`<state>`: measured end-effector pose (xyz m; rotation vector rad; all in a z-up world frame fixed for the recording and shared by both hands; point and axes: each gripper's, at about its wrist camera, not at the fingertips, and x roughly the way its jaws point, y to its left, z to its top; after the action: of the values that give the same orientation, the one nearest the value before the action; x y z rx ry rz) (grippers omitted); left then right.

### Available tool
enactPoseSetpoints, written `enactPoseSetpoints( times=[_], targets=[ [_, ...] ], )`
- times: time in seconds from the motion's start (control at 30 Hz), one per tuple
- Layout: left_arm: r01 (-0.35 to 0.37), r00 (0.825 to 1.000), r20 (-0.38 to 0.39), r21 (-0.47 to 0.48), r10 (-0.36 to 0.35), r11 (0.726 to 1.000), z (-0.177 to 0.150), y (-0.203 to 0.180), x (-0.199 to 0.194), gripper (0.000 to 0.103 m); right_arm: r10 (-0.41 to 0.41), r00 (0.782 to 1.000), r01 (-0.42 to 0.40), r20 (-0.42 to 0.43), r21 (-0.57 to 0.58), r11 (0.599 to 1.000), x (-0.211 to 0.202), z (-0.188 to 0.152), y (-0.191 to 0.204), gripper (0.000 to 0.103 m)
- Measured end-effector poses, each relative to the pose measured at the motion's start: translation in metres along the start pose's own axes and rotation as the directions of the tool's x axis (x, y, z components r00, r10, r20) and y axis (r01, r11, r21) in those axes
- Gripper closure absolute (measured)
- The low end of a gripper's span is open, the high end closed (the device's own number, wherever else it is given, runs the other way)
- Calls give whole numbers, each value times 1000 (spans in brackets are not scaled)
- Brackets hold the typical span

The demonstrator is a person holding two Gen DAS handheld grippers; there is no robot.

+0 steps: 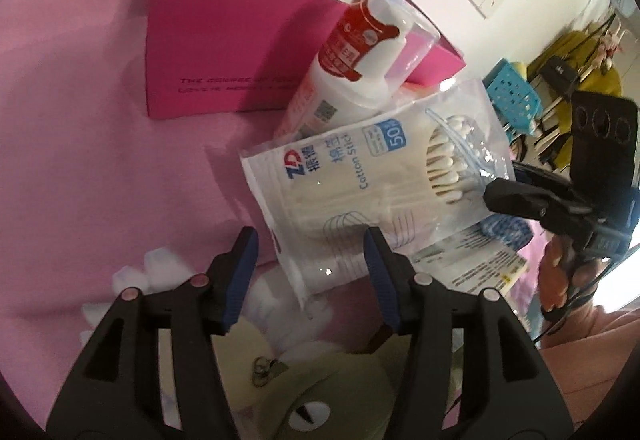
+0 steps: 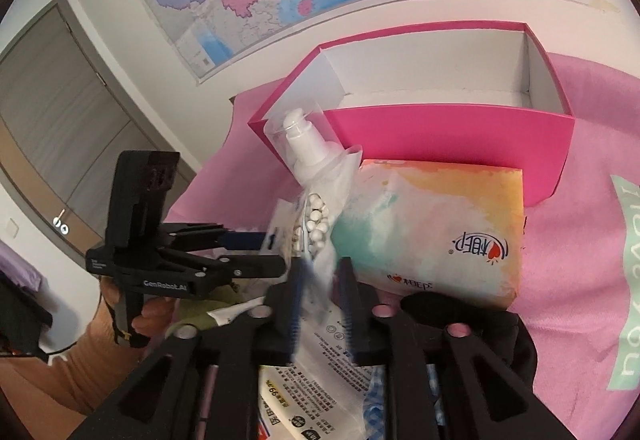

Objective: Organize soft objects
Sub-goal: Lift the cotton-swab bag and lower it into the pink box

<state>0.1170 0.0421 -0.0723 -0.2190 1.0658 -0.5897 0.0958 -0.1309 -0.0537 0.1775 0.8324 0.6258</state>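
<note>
Left gripper (image 1: pixel 310 240) hangs with its jaws spread wide, nothing between them, the cotton swab bag (image 1: pixel 372 183) lying just past its tips toward one o'clock. Right gripper (image 2: pixel 320 280) is clamped on that bag's (image 2: pixel 316 224) edge. The pump bottle (image 1: pixel 344 55) leans against the pink box (image 2: pixel 448 127) at twelve; the tissue pack (image 2: pixel 432 228) sits at two o'clock on the pink cloth (image 1: pixel 80 119)

A magenta box (image 2: pixel 448 131) with white interior sits at twelve o'clock on pink cloth (image 1: pixel 80 119); a pastel orange-and-teal watercolour tissue pack (image 2: pixel 432 228) lies below; the cotton-swab bag (image 1: pixel 360 191) shows blue-and-red print on white.
</note>
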Motion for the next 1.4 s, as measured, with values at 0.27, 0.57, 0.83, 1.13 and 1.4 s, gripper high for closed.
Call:
enactPoseSetpoints(
  times=[0.27,0.57,0.83,1.13,1.4],
  targets=[
    [35,999,7,-39,-35,999,-3,7,-2,72,-16,999,16,42,-22,1000,-3,9,3,76],
    [-44,996,79,-20,45,999,-5,2,-23,96,-8,998,10,66,-36,999,-7,3,3,94],
    [-41,987,155,29,36,999,-2,-24,-53,96,16,991,-11,134,-38,999,-30,2,-3,94],
    [-114,979,176,27,108,993,-4,-12,-62,74,43,991,-53,125,83,995,-42,-4,-34,92],
    [-202,963,156,-112,218,973,-13,38,-68,66,167,983,-163,-77,66,985,12,0,-5,57]
  ],
)
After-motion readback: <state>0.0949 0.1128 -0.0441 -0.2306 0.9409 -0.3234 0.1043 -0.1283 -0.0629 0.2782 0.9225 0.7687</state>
